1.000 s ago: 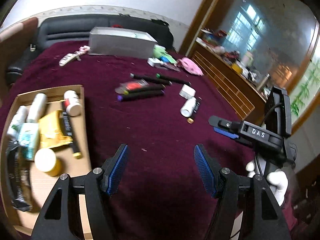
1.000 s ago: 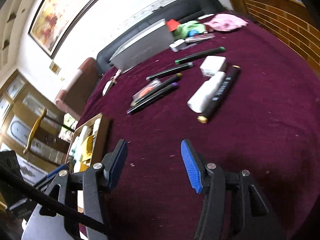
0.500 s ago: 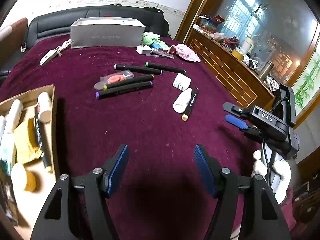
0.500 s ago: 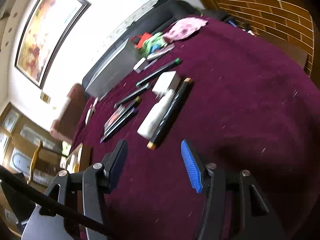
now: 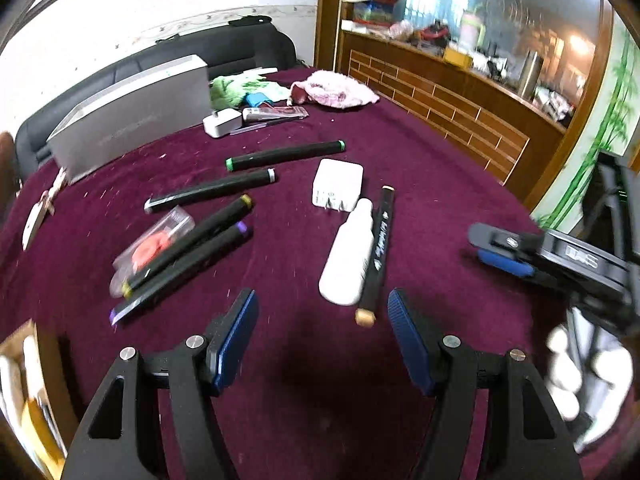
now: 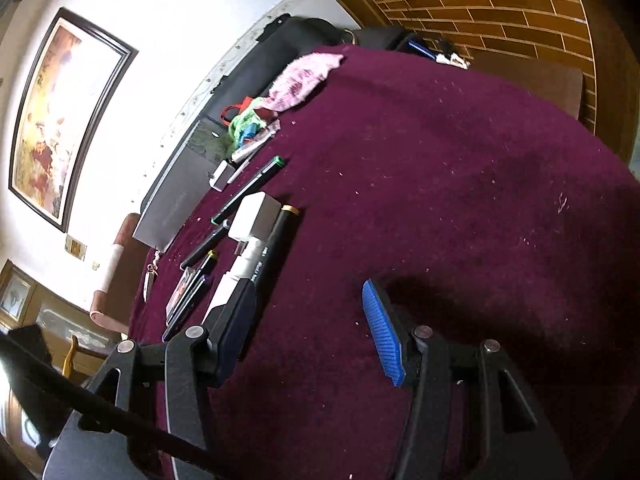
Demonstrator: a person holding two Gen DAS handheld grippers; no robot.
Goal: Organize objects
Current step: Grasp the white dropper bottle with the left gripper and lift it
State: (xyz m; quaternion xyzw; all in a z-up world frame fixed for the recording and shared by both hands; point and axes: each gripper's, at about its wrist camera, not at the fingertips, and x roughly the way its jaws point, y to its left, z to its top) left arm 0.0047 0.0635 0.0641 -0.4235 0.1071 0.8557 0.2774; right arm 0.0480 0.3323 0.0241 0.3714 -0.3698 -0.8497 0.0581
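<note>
The left gripper [image 5: 322, 336] hangs with its jaws apart and empty over the maroon worktop [image 5: 420, 184]. At twelve o'clock from it lie a white bottle [image 5: 349, 258] and a black marker [image 5: 378, 248], side by side and touching. The right gripper [image 6: 310, 324] is spread too, holding nothing, the bottle at its ten o'clock.

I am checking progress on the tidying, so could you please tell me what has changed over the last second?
Both tools have moved toward the white bottle and the black marker beside it, which now lie just ahead of the left tool. The cardboard tray has slid to the left view's edge. The right tool also came closer. Nothing was grasped or released; both tools are open and empty, and the table items lie as before.
</note>
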